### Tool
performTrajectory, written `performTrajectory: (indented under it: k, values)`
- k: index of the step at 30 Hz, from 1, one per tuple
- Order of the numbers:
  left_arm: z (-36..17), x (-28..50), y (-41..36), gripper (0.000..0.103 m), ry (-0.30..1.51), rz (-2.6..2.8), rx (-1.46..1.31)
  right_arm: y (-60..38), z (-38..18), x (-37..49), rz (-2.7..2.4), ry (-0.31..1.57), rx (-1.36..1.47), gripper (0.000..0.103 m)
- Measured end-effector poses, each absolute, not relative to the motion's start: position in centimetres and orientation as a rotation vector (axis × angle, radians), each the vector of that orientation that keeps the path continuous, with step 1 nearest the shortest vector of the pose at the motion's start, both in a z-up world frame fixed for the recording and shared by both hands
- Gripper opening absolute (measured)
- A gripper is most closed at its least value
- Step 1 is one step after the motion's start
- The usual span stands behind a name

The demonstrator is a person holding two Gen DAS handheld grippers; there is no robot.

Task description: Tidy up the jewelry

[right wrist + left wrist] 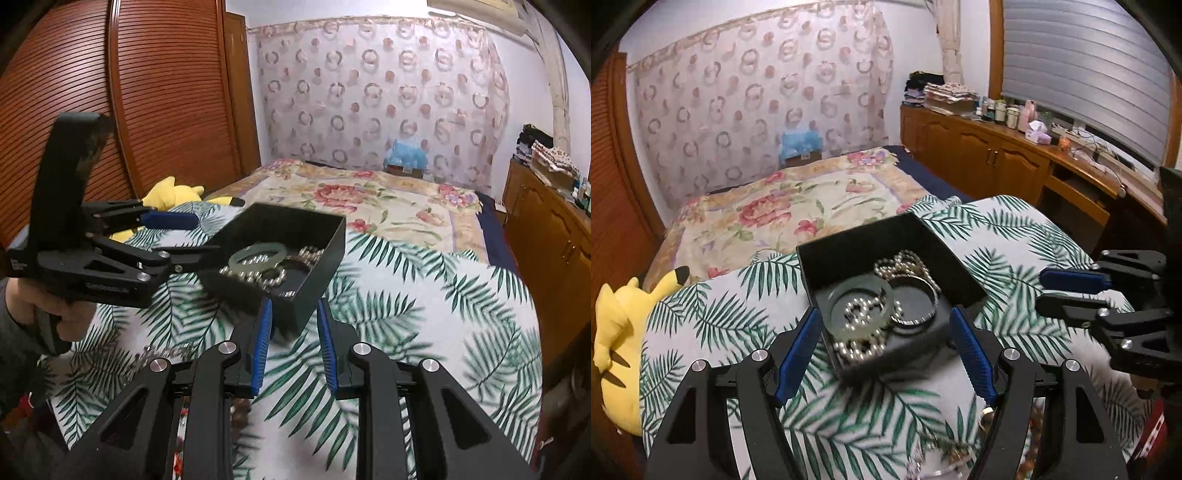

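A black open box sits on a palm-leaf cloth. Inside lie a pale green bangle, a dark bangle, a pearl necklace and a string of silver beads. My left gripper is open, its blue fingers either side of the box's near corner. My right gripper is open and empty just in front of the box; it also shows in the left wrist view. More loose jewelry lies on the cloth below the left gripper.
A yellow plush toy lies left of the cloth. A bed with a floral quilt lies behind. A wooden cabinet with bottles runs along the right wall. A slatted wardrobe stands at the left.
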State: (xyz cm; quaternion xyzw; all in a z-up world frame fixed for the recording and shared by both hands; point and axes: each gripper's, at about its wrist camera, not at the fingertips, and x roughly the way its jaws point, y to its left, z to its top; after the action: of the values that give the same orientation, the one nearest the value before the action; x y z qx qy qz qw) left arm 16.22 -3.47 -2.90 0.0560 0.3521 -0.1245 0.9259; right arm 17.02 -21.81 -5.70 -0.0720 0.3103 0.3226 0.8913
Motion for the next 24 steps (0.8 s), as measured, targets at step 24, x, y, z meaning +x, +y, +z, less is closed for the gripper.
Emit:
performTrajectory:
  k: [24]
  values:
    - [-8.1,7.5,0.5,0.069,0.833,-0.251,-0.003,-19.2,-12.0,13.5,0.706,0.848,-0.268,0.027]
